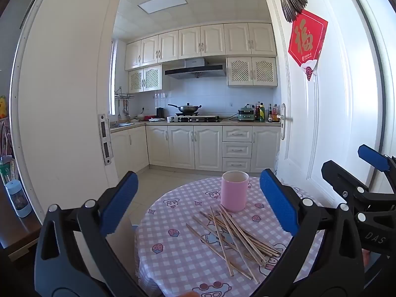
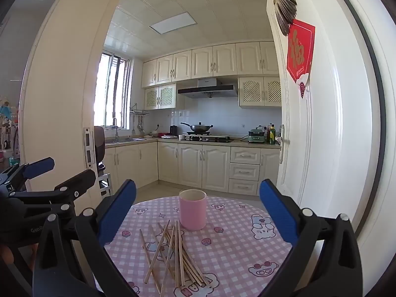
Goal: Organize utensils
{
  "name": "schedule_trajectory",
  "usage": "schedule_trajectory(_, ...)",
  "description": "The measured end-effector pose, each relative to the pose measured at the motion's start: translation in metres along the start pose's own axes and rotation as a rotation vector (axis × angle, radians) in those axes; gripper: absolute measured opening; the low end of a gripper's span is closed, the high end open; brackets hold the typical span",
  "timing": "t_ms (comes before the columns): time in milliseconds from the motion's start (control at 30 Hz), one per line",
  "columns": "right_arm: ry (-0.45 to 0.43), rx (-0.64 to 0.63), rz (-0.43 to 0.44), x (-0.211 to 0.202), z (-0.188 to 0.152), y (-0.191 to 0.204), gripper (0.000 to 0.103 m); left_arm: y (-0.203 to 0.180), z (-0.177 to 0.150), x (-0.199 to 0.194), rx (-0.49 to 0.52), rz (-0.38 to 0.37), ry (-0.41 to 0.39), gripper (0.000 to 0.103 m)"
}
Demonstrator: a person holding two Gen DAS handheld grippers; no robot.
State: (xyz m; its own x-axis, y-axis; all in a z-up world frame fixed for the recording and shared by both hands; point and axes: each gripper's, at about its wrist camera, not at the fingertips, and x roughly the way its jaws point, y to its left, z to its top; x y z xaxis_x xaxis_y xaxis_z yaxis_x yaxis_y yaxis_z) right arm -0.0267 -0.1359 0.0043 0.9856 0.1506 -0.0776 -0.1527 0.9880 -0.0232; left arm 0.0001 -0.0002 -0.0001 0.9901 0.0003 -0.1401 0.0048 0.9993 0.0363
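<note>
Several wooden chopsticks (image 1: pixel 232 235) lie in a loose crossed pile on a small round table with a pink checked cloth (image 1: pixel 178 255). Behind the pile stands an empty pink cup (image 1: pixel 234 191), upright. My left gripper (image 1: pixel 198 203) hovers above the near edge of the table, open, with nothing between its blue pads (image 1: pixel 118 203). The right wrist view shows the same chopsticks (image 2: pixel 173 252), the cup (image 2: pixel 192 210) and the cloth (image 2: pixel 235 247). My right gripper (image 2: pixel 198 212) is also open and empty, held beside the left gripper (image 2: pixel 39 173), both short of the pile.
A white door (image 1: pixel 309 123) with a red paper decoration (image 1: pixel 307 39) stands open close to the table's right side. A white door frame (image 1: pixel 64 123) rises on the left. Beyond the table lies a tiled kitchen floor and cream cabinets (image 1: pixel 198 148). A dark wooden shelf with a pale blue bottle (image 1: pixel 18 200) is at far left.
</note>
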Motion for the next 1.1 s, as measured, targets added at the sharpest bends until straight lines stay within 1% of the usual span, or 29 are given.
schedule_trajectory(300, 0.011, 0.009, -0.003, 0.001, -0.0011, 0.0012, 0.096, 0.0013, -0.0022, 0.0022, -0.003, -0.005, 0.003, 0.097)
schedule_trajectory(333, 0.015, 0.016, 0.01, 0.0036, -0.0086, 0.0031, 0.096, 0.0002, -0.0029, 0.0027, -0.003, -0.005, 0.003, 0.097)
schedule_trajectory(467, 0.016, 0.014, 0.007, -0.0001, -0.0071, 0.0052, 0.096, -0.0006, -0.0057, 0.0034, -0.006, -0.007, 0.007, 0.097)
schedule_trajectory(500, 0.021, 0.024, 0.011, 0.0068, -0.006, 0.0005, 0.096, -0.0006, -0.0053, 0.003, -0.006, -0.007, 0.009, 0.097)
schedule_trajectory(667, 0.017, 0.017, 0.0, 0.0057, -0.0045, 0.0006, 0.096, 0.0002, -0.0021, 0.0038, -0.012, -0.013, 0.024, 0.097)
schedule_trajectory(1100, 0.025, 0.025, 0.002, 0.0077, -0.0095, 0.0015, 0.096, -0.0002, -0.0033, 0.0059, -0.006, -0.01, 0.025, 0.097)
